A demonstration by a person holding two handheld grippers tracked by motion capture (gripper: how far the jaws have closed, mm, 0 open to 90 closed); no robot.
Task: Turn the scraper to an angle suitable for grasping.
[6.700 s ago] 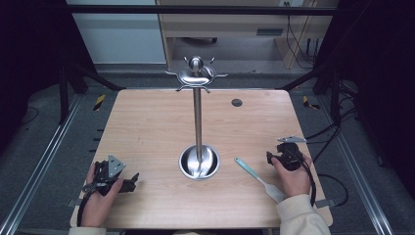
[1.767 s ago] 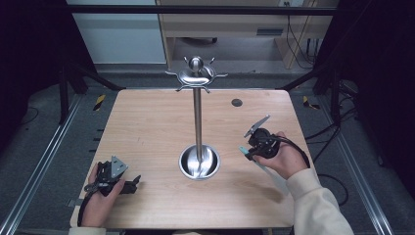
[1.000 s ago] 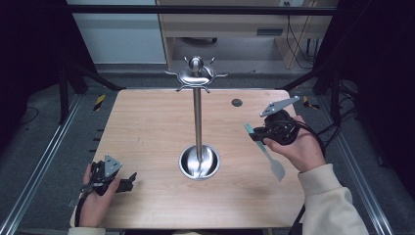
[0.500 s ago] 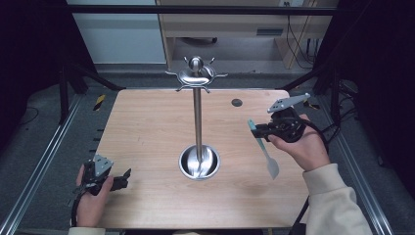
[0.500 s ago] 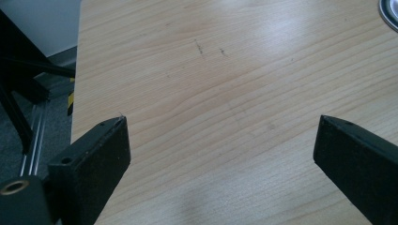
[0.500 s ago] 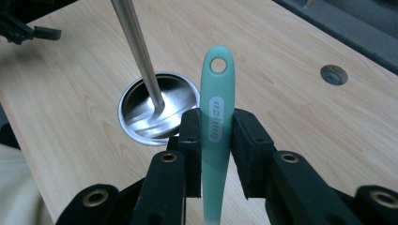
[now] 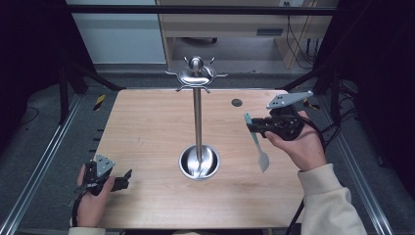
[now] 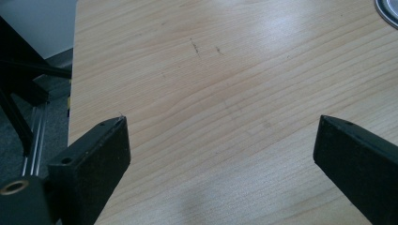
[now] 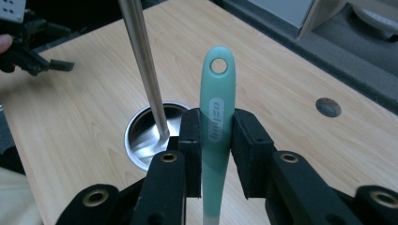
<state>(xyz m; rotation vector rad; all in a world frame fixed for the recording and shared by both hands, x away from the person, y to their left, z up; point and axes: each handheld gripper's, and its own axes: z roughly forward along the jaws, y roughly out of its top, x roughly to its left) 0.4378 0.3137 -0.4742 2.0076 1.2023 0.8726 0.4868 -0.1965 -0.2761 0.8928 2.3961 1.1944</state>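
Note:
My right gripper [image 7: 252, 126] is lifted above the table's right side, shut on the teal handle of a kitchen utensil [image 7: 258, 145]. In the right gripper view the handle [image 9: 216, 112] stands up between the two jaws, its hanging hole at the top. The utensil's pale blade [image 7: 264, 161] hangs down toward the table. A steel stand [image 7: 197, 122] with a round base [image 7: 199, 163] and hooks [image 7: 196, 76] at its top rises in the middle of the table. My left gripper [image 7: 126, 176] rests low at the front left corner, open, with bare wood [image 8: 220, 108] between its jaws.
The wooden table [image 7: 147, 122] has a small round hole [image 7: 237, 102] near its far right edge. Metal rails [image 7: 44, 161] run along the left side and dark frame bars stand around the table. Cables [image 7: 337, 122] trail off the right edge.
My right gripper took the utensil from the table and raised it up and back, the blade now hanging down. My left gripper slid slightly toward the front left corner.

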